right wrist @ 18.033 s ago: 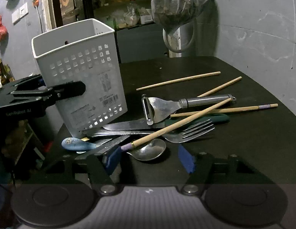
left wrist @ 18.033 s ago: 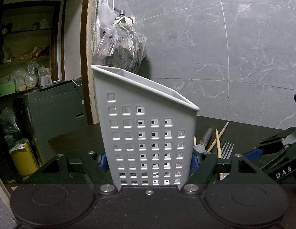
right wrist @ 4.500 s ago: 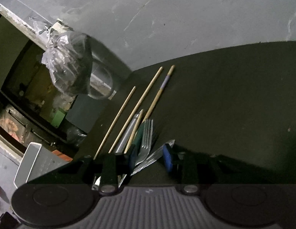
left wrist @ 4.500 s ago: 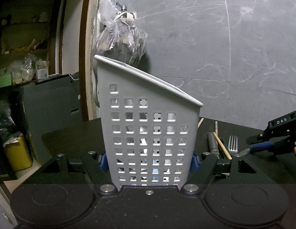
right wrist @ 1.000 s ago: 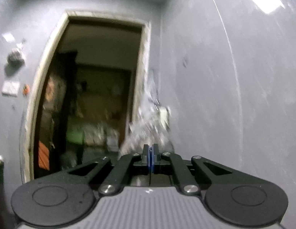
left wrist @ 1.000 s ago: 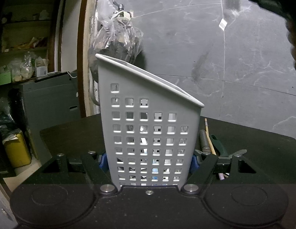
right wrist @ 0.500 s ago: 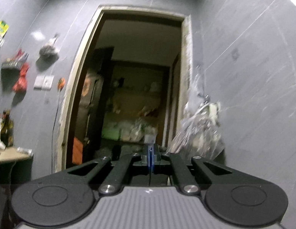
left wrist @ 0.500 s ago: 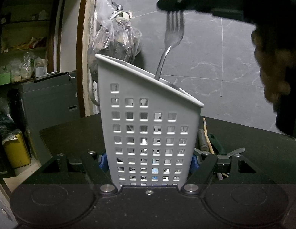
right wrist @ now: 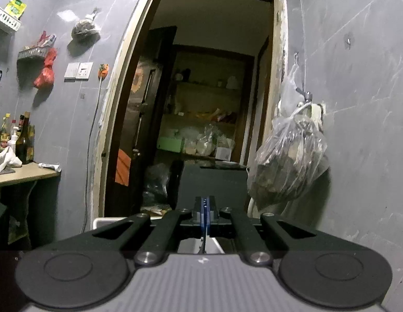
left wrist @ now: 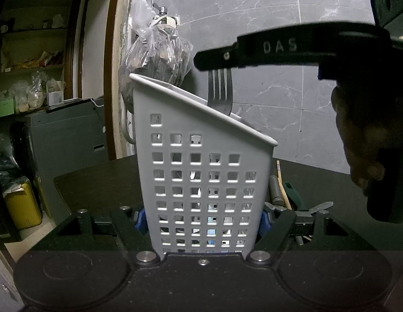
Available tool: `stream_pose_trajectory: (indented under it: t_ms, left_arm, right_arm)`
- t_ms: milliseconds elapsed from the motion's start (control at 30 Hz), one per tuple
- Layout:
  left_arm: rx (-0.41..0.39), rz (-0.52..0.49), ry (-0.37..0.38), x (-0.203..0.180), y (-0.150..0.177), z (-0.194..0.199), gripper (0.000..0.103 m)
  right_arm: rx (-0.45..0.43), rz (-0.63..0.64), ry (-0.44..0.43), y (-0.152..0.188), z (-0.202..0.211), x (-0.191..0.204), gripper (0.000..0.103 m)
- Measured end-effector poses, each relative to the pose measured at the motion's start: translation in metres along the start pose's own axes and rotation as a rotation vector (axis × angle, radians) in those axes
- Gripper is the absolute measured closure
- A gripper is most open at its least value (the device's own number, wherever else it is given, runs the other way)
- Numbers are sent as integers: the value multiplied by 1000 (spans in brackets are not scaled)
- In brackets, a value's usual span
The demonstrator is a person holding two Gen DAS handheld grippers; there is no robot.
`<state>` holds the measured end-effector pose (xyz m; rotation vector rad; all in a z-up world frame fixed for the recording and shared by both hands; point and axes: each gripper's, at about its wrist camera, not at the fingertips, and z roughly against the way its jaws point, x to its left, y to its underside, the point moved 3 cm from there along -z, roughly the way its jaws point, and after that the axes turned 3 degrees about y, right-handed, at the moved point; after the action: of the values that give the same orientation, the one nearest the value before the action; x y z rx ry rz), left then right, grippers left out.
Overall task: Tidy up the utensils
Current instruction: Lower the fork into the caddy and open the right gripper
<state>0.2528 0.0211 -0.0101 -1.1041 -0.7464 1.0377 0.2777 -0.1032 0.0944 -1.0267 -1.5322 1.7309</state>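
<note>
left gripper (left wrist: 202,217): nearest item, blue pads pinching the lower sides of the white perforated caddy (left wrist: 201,171), which stands upright on the dark desk (left wrist: 97,182) with its slanted rim highest at the left.

loose utensils (left wrist: 287,195): on the desk just right of the caddy, behind the left gripper's right finger; a metal handle, a wooden chopstick, a green handle and a blade tip are visible, the rest hidden.

fork (left wrist: 220,91): tines up, handle down inside the caddy, head standing above the rim near the far wall of the caddy.

right gripper (left wrist: 214,59): level over the caddy, reaching in from the right, its tip clamped on the top of the fork's tines; in its own camera the blue pads sit pressed together with only a thin edge between them. a hand (left wrist: 365,135) grips its body at the far right.

plastic bag (left wrist: 159,52): hung from a wall hook behind the caddy, beside the doorway.

grey marbled wall (left wrist: 292,91): backdrop.
</note>
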Motion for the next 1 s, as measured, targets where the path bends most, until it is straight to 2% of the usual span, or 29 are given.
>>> stream_pose_trajectory:
  t_ms: [300,367,433,567,633,833,1000]
  left_arm:
    - [0,0,0,0,0,0,27]
    - [0,0,0,0,0,0,27]
    - [0,0,1,0,0,0,27]
    - [1,0,1,0,0,-1,27]
    - [1,0,1,0,0,-1,27]
    - [1,0,1,0,0,0,27]
    - [1,-1,1,0,0,0,27]
  right_arm:
    - [64,-13,-37,14,-8,-1,98]
    - [67,-34,-46,15,-6,-6,90]
    - [61,-61,-48,15,-3,-13,66]
    - [25,-87,-35,11,8,-28,49]
    - [8,-99,-9,9,14,-36,35]
    - [-4,-157,94,10,33,-70,13]
    - [28,-207,154,22,43,-94,4]
